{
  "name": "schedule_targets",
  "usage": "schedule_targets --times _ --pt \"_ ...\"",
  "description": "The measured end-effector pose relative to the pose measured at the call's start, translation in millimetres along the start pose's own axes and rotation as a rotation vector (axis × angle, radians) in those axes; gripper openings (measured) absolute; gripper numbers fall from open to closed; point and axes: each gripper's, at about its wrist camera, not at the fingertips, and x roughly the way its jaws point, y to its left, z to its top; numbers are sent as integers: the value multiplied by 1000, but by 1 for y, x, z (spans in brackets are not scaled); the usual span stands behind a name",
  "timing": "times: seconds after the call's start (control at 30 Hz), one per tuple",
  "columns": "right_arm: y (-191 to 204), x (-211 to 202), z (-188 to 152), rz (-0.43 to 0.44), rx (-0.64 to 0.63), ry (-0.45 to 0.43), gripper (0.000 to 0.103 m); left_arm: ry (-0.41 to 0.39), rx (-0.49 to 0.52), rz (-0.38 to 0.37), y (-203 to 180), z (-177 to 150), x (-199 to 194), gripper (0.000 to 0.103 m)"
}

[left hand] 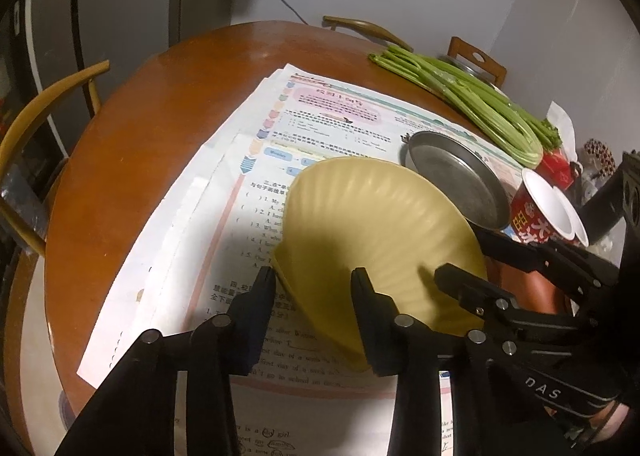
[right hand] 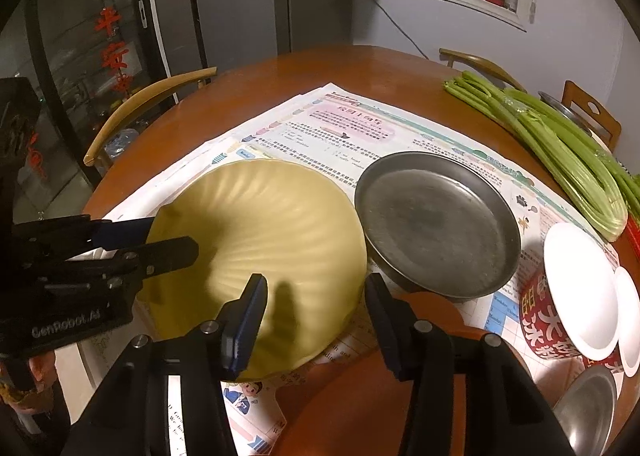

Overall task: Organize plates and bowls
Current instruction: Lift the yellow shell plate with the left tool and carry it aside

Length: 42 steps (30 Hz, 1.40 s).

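Yellow plate hides each gripper's lower fingers (both clamped)

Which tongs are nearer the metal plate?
Right. The right tongs grip the yellow plate's edge next to the metal plate; the left tongs grip its far side.
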Motion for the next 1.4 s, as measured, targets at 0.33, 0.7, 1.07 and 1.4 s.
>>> schedule_targets --times 0.33,0.7,1.07,1.4 --pt "12 -5 -5 57 29 6 51 -34 -46 6 15 4 -11 39" --pt "24 -10 7 116 60 -24 51 -94 -65 41 29 28 -20 39" --pt "29 4 17 136 92 -22 52 -66 -53 68 37 58 11 39" --pt "23 13 14 141 116 -9 52 -34 -37 67 34 66 35 39"
